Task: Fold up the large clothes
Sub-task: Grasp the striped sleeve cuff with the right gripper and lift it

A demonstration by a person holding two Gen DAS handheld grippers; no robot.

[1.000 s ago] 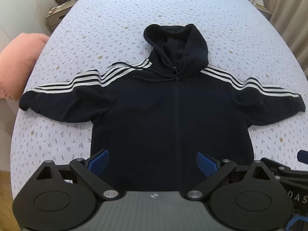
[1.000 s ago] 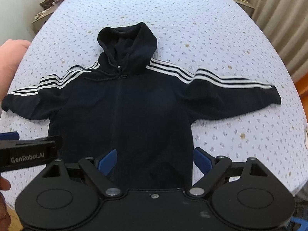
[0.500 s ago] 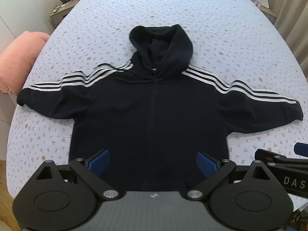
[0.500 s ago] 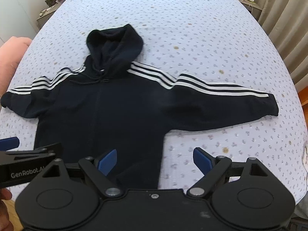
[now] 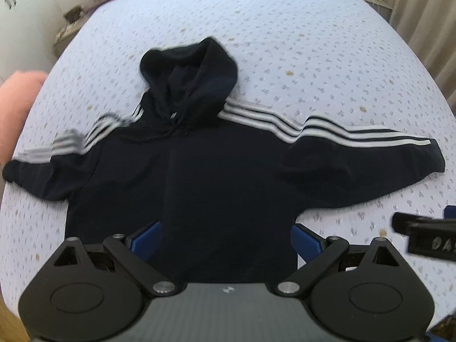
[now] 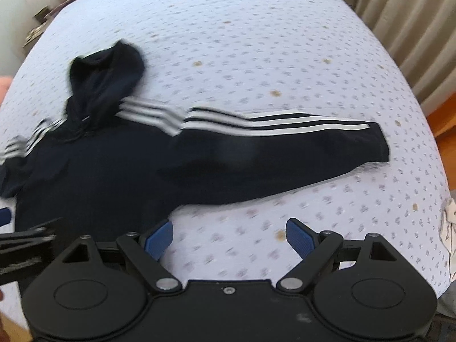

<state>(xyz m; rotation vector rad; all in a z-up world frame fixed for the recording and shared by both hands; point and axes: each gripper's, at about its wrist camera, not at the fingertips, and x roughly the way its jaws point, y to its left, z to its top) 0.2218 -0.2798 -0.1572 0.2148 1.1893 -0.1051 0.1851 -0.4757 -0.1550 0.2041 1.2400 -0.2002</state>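
A black hoodie (image 5: 216, 176) with white sleeve stripes lies flat and face up on the bed, both sleeves spread wide, hood (image 5: 188, 82) toward the far end. My left gripper (image 5: 228, 239) hangs open above its bottom hem, nothing between the blue pads. In the right wrist view the hoodie (image 6: 94, 176) fills the left half, its right sleeve (image 6: 285, 154) stretched out to the right. My right gripper (image 6: 229, 238) stands open over bare bedsheet just right of the hem corner. Each gripper shows at the other view's edge.
The pale patterned bedsheet (image 5: 313, 42) covers the whole bed. A pink pillow (image 5: 17, 108) lies off the left side. A nightstand (image 5: 68, 25) stands at the far left, curtains (image 6: 404, 28) hang on the right, and white paper (image 6: 449, 236) sits at the right edge.
Both grippers have swung to the right, so the hoodie now sits further left in both views. The right gripper has passed from over the hem to over bare sheet. Both stay open.
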